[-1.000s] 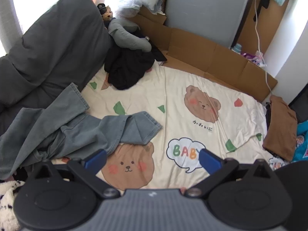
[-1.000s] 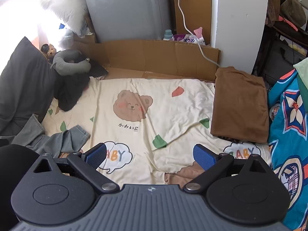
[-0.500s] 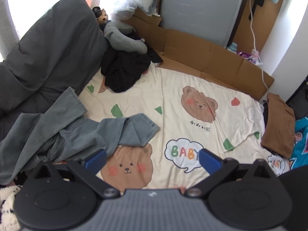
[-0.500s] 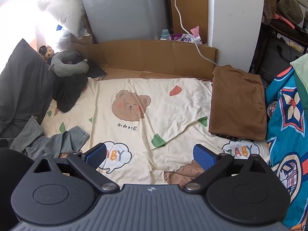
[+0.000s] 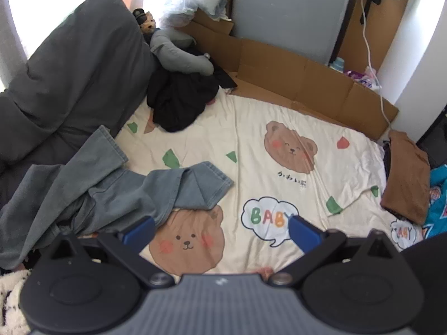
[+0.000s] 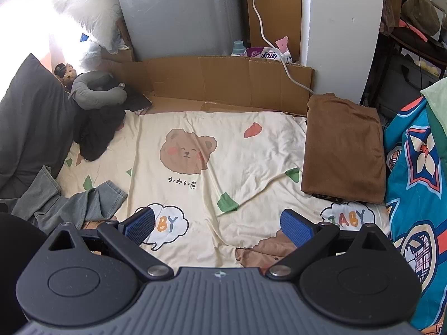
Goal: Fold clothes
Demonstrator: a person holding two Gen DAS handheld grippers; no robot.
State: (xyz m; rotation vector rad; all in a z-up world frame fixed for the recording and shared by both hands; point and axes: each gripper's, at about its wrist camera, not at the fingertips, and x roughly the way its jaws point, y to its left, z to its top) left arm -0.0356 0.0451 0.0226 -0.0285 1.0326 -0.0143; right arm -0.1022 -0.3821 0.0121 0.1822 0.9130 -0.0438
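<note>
Crumpled grey-blue jeans (image 5: 92,192) lie on the left of the cream bear-print sheet (image 5: 279,145), one leg end reaching toward the middle; the right wrist view shows the jeans (image 6: 69,203) at its left edge. A brown folded garment (image 6: 342,148) rests flat at the sheet's right side, also seen as the brown garment (image 5: 405,178). A black garment (image 5: 178,103) is heaped at the back left. My left gripper (image 5: 220,230) hangs open above the sheet, just right of the jeans. My right gripper (image 6: 218,223) is open over the sheet's middle, holding nothing.
A dark grey duvet (image 5: 69,83) piles up at the left. A grey neck pillow (image 5: 178,55) and a small bear toy (image 5: 145,22) sit at the back. Cardboard (image 6: 223,81) lines the far edge, with a white cable (image 6: 279,55) over it. A blue patterned blanket (image 6: 413,184) borders the right.
Both views have pulled back and up slightly, so the bed looks a little smaller and farther. The clothes have not moved and both grippers stay open.
</note>
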